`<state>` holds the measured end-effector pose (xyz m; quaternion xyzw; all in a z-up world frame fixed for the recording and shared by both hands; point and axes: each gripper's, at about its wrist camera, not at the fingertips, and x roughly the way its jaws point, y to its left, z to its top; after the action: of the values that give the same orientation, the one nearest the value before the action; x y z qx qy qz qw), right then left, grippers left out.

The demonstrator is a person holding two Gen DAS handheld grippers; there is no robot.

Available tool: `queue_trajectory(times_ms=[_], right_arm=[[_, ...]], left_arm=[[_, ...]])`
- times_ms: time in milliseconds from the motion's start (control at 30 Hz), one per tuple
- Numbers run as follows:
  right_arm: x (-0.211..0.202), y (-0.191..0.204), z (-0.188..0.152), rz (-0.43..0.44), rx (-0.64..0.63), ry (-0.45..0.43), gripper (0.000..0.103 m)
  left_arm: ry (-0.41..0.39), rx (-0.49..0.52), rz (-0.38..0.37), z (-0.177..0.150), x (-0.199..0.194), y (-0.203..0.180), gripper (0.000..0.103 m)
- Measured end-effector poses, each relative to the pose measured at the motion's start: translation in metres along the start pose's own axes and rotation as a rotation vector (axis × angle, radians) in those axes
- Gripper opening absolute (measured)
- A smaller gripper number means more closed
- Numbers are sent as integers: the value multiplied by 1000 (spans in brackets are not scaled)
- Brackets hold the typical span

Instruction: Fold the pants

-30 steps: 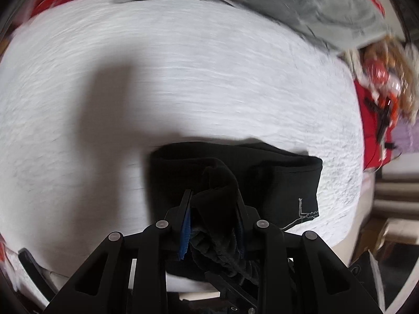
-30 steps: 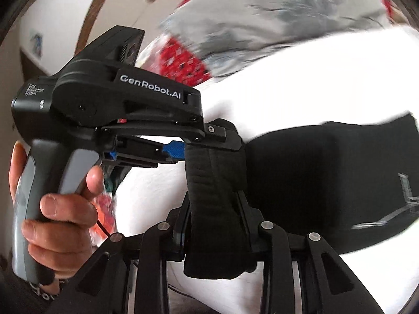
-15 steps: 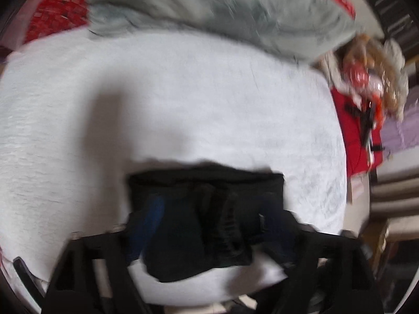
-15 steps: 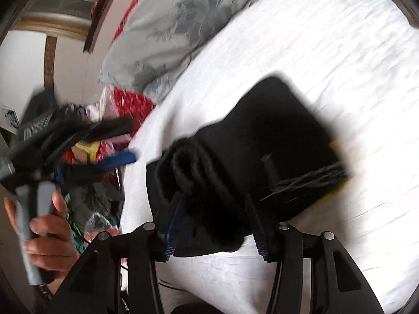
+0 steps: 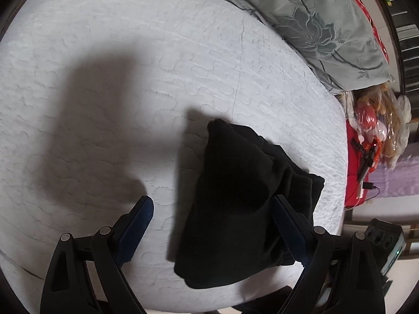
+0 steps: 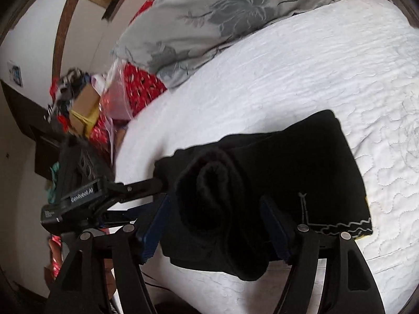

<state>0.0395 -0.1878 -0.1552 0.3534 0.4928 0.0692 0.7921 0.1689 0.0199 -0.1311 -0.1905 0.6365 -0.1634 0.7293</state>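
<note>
The black pants (image 5: 243, 204) lie folded into a thick bundle near the front edge of the white quilted bed (image 5: 131, 104). My left gripper (image 5: 212, 212) is open, its jaws wide apart just above the bundle. In the right wrist view the pants (image 6: 275, 180) show a rolled waistband end and a light stitched logo. My right gripper (image 6: 214, 209) is open, its blue-padded jaws on either side of the rolled end without pinching it. The left gripper (image 6: 86, 196) shows at the left of that view, beside the bundle.
A grey floral pillow (image 5: 327, 26) lies along the far side of the bed (image 6: 314, 65). Red fabric and a pile of clutter (image 5: 371, 136) sit off the right bed edge. A cardboard box and bags (image 6: 86, 104) crowd the bedside.
Both grippers have let go of the pants and opened. The bundle now rests on the bed, and both grippers have drawn back a little and turned.
</note>
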Motion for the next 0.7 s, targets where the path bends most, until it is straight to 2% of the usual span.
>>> queue_trajectory(times_ms=[133,233,300,333,367,400,433,467,533,600,700], right_arm=[[5,-1,-8,-62,-43,25,73],[8,-3,-10,-66,-58,47,73],[11,-1,-9,-59,-84,60,68],[12,1,-9,-57,-100,67,59],[14,5,-9,-66,-125,77,40],[15,8,-10,-77,-148,84,32],[18,12,-10,-95,-174,93,29],[19,15,-10,-103,-188,96,25],[16,14,-8,-67,-160,92,23],[9,9,-4,-19,-108,82,22],[-8,3,3,22,-73,58,22]], left_arm=[[25,12,-29,-2,18,3,91],[56,-8,-73,-5,35,11,89],[51,-19,-102,-9,38,17,88],[38,-21,-102,-10,38,19,77],[29,-31,-94,-9,39,20,69],[31,-42,-89,-11,39,22,50],[35,-60,-84,-11,40,23,41],[29,-69,-72,-13,38,23,39],[7,-73,-57,-15,34,17,32],[-13,-62,-52,-18,27,2,29],[-38,-40,-84,-26,9,-23,28]])
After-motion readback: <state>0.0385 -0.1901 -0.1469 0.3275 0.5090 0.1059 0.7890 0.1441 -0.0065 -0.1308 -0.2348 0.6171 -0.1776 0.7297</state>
